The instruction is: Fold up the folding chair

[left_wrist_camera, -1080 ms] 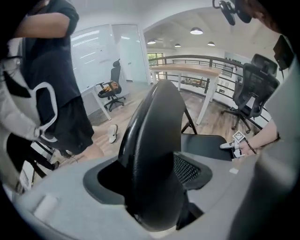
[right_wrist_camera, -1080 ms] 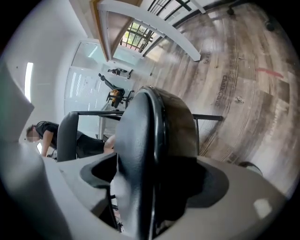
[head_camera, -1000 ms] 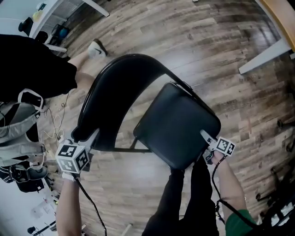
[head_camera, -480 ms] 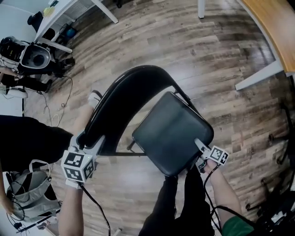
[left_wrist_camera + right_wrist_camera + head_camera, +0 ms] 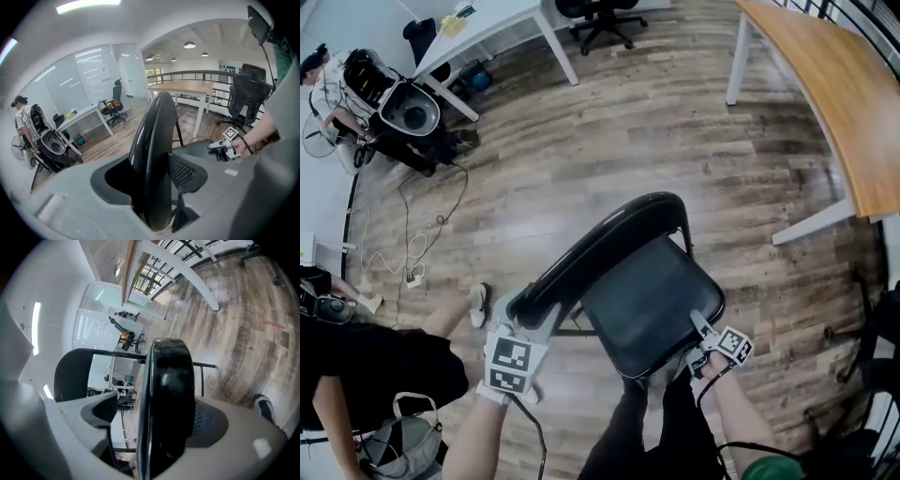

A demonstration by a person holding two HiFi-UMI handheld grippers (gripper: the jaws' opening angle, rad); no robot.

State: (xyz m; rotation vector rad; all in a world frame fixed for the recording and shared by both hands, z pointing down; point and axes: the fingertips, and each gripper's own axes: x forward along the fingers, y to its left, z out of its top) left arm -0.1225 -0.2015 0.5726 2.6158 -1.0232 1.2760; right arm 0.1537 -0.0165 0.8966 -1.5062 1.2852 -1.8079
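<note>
1. Far left of the head view: a bystander (image 5: 366,375) and a pushchair (image 5: 403,108) with trailing cables were well apart from the work. I judged them to be outside the chair's swing.
2. Lower left of centre: the left hand-held gripper (image 5: 528,314) straddled the curved backrest (image 5: 600,246) near its lower side end. Its own view showed the backrest edge filling the gap, with the pads on both faces. The jaws had just been closing on it. The hold probably served to steady the back as the fixed half of the fold.
3. Centre: the folding chair (image 5: 628,272) sat over the wood floor (image 5: 609,122), just in front of the person's legs, with its feet hidden. The seat (image 5: 652,298) stood out from the backrest, so the fold was not yet done.
4. Lower right of centre: the right hand-held gripper (image 5: 698,325) had the seat's front corner. Its view showed the jaws drawn in to the seat's thickness, with one pad flat against it. That corner lay farthest from the backrest, likely chosen for leverage in swinging the seat up.
5. Far right: a wooden tabletop (image 5: 825,84) stood well apart, leaving room.
</note>
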